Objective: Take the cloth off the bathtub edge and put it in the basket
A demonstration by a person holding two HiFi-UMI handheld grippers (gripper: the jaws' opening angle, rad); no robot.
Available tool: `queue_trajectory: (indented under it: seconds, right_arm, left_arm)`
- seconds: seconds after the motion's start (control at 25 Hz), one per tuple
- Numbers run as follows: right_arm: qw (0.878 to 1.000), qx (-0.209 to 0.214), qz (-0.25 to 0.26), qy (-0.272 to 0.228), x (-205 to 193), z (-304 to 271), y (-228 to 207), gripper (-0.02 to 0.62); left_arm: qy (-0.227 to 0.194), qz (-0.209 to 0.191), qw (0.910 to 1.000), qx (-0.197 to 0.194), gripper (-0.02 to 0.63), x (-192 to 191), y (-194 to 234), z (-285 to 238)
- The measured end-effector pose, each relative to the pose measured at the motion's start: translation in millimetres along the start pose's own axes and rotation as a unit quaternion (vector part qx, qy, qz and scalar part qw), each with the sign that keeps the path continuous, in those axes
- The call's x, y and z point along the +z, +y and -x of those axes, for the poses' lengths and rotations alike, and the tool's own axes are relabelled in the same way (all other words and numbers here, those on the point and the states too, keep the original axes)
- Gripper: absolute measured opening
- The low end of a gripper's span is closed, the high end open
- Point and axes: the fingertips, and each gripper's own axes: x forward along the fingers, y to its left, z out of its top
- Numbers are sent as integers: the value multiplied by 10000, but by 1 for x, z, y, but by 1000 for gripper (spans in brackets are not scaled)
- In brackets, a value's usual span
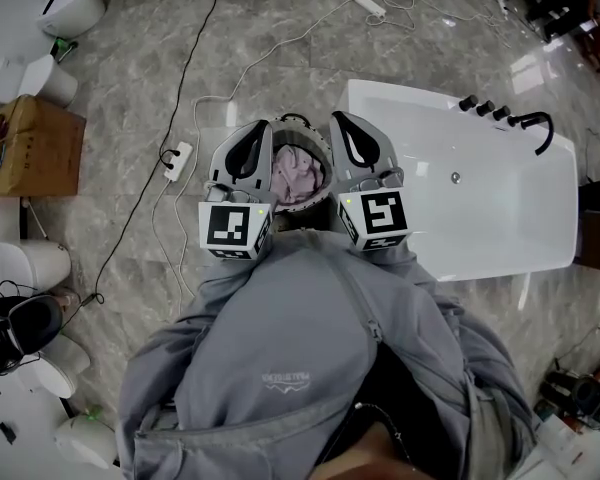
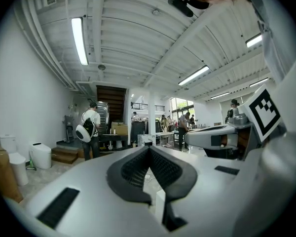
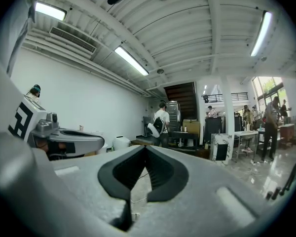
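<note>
**Cloth in basket; both hand-held grippers closed and empty**

Visibility of the basket is limited. In the head view only its far rim and part of its inside show, between the two gripper bodies. The rest is covered by the marker cubes and the person's grey sweatshirt. The pink cloth lies crumpled inside the basket, with its near part cut off by the same items.

The left hand-held gripper and the right hand-held gripper are side by side above the basket. Each gripper view shows its jaws together at the tips with nothing between them. Both views look level into the room and show neither the basket nor the cloth.

The white bathtub stands just beside the basket. Its near corner is hidden behind the right hand-held gripper and the sweatshirt.

The floor is glossy grey marble tile, crossed by cables that lead to a power strip. A cardboard box stands at the left. The gripper views show a white ribbed ceiling with tube lamps, a staircase, and distant people at benches who are too small to detail.
</note>
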Motion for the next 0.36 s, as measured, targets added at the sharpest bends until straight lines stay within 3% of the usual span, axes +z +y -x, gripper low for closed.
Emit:
queue_trajectory:
  seconds: [0.36]
  right_arm:
    - [10000,-8,60,-1,-3,-4,1,5]
  left_arm:
    - [19,-46,10000,-59,6,-5,3,-3]
